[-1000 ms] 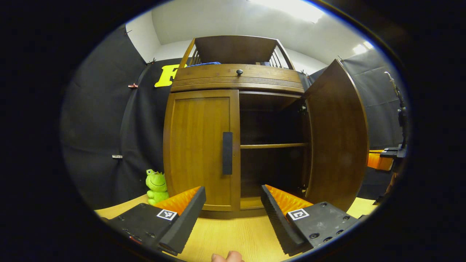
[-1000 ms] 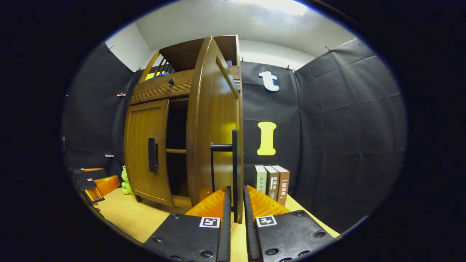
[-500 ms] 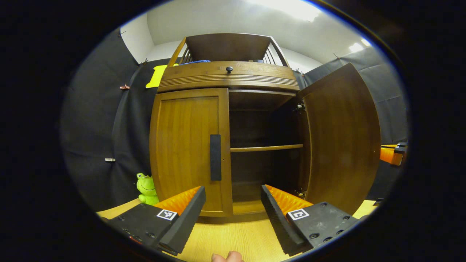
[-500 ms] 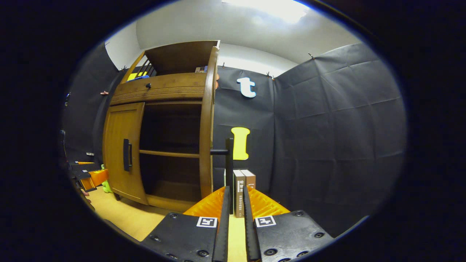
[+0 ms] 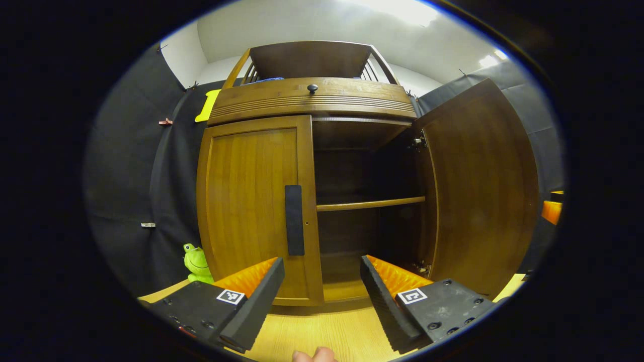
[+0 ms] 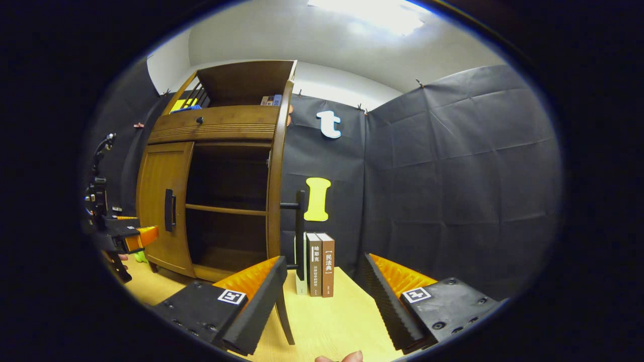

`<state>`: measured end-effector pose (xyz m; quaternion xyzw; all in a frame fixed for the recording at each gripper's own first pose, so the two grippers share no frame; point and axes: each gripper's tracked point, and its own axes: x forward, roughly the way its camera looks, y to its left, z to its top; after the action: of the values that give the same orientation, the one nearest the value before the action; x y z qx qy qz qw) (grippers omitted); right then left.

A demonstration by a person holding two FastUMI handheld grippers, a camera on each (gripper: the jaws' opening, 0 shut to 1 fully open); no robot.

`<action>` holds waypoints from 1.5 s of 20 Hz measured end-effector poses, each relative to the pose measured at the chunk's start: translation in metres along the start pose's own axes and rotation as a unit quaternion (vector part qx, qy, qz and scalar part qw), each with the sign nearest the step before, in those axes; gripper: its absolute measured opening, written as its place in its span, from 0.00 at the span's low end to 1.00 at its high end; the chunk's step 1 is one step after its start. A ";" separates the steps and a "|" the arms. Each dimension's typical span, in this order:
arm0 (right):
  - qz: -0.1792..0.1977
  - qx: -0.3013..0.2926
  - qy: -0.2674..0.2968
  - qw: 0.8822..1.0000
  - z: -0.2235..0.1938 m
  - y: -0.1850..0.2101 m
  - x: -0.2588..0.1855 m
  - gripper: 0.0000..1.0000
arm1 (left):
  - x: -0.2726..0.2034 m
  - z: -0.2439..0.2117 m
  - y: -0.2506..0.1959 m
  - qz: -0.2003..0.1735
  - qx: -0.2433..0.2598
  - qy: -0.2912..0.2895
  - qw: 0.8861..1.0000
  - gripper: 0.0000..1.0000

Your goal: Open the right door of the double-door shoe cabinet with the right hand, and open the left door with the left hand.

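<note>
The shoe cabinet [image 5: 309, 100] stands on the wooden surface [image 5: 322, 327] ahead of me; its right door [image 5: 478, 191] is swung wide, baring the dark inside and one shelf [image 5: 370, 204]; its left door [image 5: 251, 206] is shut, the black handle [image 5: 294, 219] straight beyond my left tongs [image 5: 322, 296], which gape wide and hold nothing; my right tongs [image 6: 324, 296] are spread too, empty, near the open door's handle [image 6: 300, 236] (seen edge-on); three books [image 6: 318, 264] stand beside it; a green frog toy [image 5: 196, 262] sits left of the cabinet.
</note>
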<state>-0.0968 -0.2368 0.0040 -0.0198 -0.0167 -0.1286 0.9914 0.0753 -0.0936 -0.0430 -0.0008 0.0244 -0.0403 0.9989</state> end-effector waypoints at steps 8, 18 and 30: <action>0.045 0.065 -0.007 0.997 0.011 0.026 -0.028 0.98 | 0.025 0.005 0.022 0.017 0.000 0.007 1.000 0.93; 0.158 0.067 0.018 0.985 -0.008 0.123 -0.040 0.98 | 0.067 0.005 0.053 0.040 -0.006 0.016 0.999 0.93; 0.194 0.070 0.039 0.978 -0.031 0.152 -0.027 0.98 | 0.137 0.000 0.064 0.045 -0.018 0.024 0.999 0.93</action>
<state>-0.0832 -0.0840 -0.0328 0.0519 0.0172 0.0666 0.9963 0.2168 -0.0411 -0.0495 -0.0167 0.0489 0.0047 0.9987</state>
